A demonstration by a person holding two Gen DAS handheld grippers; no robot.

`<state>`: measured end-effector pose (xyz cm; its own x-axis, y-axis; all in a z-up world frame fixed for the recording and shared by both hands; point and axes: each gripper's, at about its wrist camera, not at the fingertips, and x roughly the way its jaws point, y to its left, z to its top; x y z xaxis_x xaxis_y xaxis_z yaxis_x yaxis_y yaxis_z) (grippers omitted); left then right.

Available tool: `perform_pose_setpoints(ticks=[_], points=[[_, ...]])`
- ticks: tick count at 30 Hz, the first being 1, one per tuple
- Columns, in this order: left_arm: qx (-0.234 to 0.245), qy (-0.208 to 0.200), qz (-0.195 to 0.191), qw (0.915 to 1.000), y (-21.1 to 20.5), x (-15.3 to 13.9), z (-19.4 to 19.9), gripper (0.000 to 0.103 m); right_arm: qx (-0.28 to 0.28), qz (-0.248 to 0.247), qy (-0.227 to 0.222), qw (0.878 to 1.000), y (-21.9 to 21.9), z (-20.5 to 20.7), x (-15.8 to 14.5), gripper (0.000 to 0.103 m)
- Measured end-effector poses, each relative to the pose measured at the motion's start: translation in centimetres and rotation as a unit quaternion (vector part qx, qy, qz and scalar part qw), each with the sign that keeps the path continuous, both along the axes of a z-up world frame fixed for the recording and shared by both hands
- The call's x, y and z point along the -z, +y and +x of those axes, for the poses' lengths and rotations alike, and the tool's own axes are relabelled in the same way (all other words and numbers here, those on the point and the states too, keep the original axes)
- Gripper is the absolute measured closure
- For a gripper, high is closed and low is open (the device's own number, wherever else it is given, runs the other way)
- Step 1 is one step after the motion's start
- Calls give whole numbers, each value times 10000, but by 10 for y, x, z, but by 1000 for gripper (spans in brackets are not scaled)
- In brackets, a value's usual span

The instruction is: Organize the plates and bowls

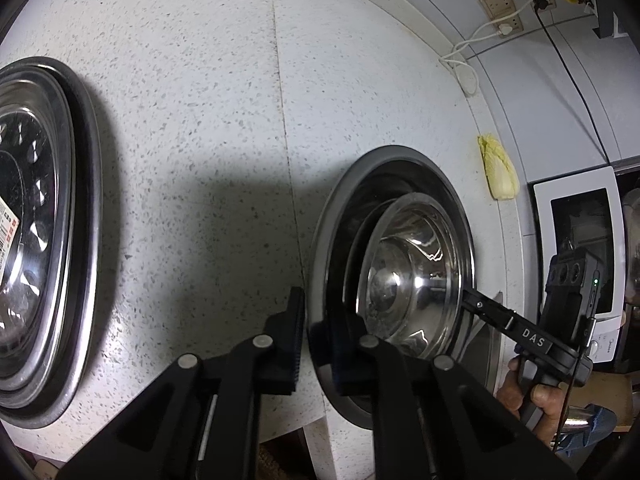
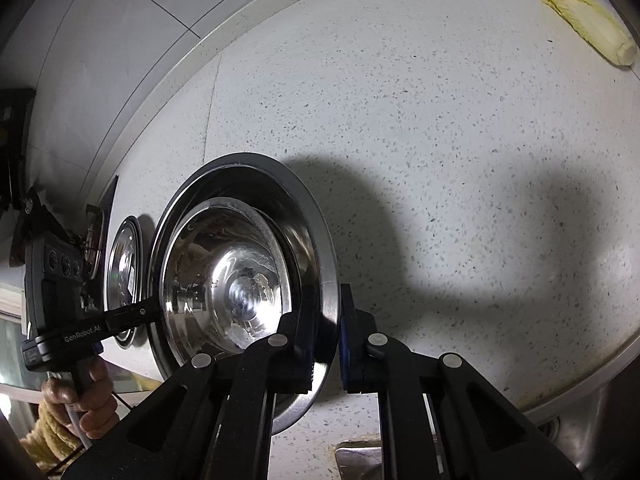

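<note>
Steel large bowl [image 1: 336,216], with a smaller bowl [image 1: 412,272] nested inside, sits on the speckled worktop [image 1: 200,120], its rim pinched on opposite sides by the left hand-held gripper [image 1: 306,340] and right hand-held gripper [image 2: 328,340]; lifting level should stop sliding.

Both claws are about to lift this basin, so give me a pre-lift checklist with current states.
1. Left claw shut on the large basin rim: ok.
2. Right claw shut on the opposite rim: ok.
3. Small bowl seated steadily inside: cannot tell.
4. Cabbage apart from the large basin: ok.
5. Counter bare toward the stickered basin: ok.
</note>
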<state>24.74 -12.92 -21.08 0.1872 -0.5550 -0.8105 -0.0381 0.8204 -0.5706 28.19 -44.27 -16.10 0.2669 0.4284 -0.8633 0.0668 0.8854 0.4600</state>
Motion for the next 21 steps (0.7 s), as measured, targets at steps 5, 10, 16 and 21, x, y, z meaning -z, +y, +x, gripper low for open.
perform_pose_setpoints(ticks=[5, 10, 16, 21], points=[[18, -56, 53, 10000, -2, -3, -1, 93, -9, 43, -6, 10000, -2, -1, -1, 94], [35, -102, 73, 9999, -3, -6, -1, 93, 2, 44, -23, 10000, -2, -3, -4, 94], [41, -112, 59, 9999, -5, -11, 1, 93, 56, 66, -20, 10000, -5, -3, -7, 94], [44, -193, 10, 9998, -1, -21, 3, 93, 88, 67, -62, 9999, -5, -1, -17, 94]])
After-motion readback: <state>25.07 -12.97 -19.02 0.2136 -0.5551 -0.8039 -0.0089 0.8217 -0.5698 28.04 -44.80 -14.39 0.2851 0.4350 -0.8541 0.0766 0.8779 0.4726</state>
